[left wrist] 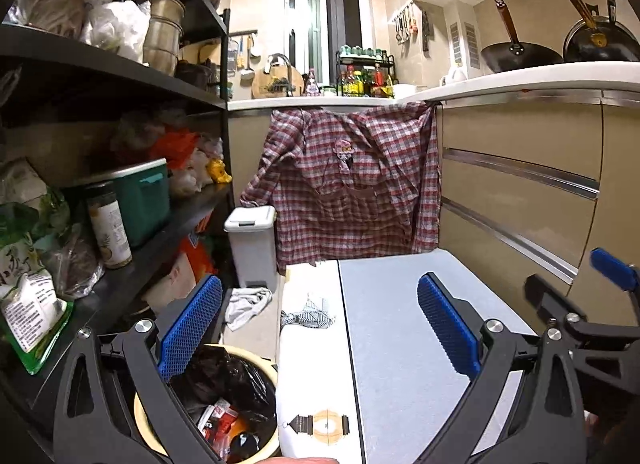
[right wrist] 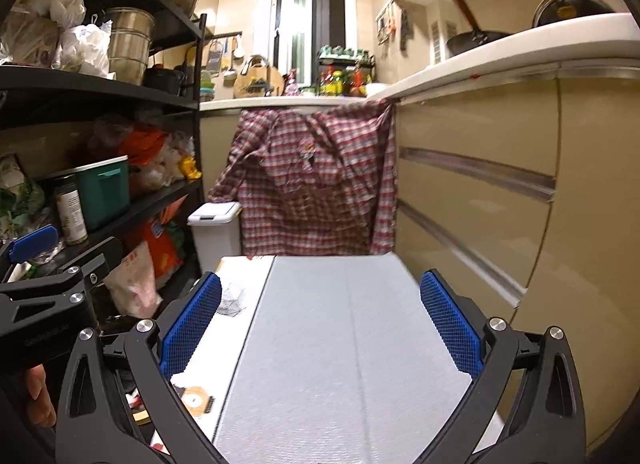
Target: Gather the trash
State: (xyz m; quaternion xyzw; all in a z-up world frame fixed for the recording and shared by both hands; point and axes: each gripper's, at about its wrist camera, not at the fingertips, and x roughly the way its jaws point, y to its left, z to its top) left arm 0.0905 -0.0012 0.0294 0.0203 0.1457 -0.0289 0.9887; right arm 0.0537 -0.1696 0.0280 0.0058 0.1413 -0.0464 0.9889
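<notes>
Beige cabinet fronts (left wrist: 520, 184) with metal rail handles run along the right side under a white countertop (left wrist: 520, 78), and a black shelving unit (left wrist: 100, 60) packed with bags and tins fills the left. A red plaid shirt (left wrist: 352, 180) hangs from the counter edge at the far end, above a grey table (left wrist: 400, 324) whose left strip is white. On the floor just left of the table stands a round cream bin (left wrist: 224, 404) lined with a black bag and holding wrappers and other trash. A small white lidded bin (left wrist: 252, 240) stands farther back, with a crumpled grey cloth (left wrist: 246, 304) on the floor before it. The left gripper (left wrist: 320, 328) is spread wide with nothing between its blue pads, one finger over the cream bin, the other over the table. The right gripper (right wrist: 320, 328) is likewise spread and holds nothing, above the grey tabletop. A crumpled black-and-white striped wrapper (left wrist: 310, 314) lies on the white strip, ahead of both grippers and touching neither.
</notes>
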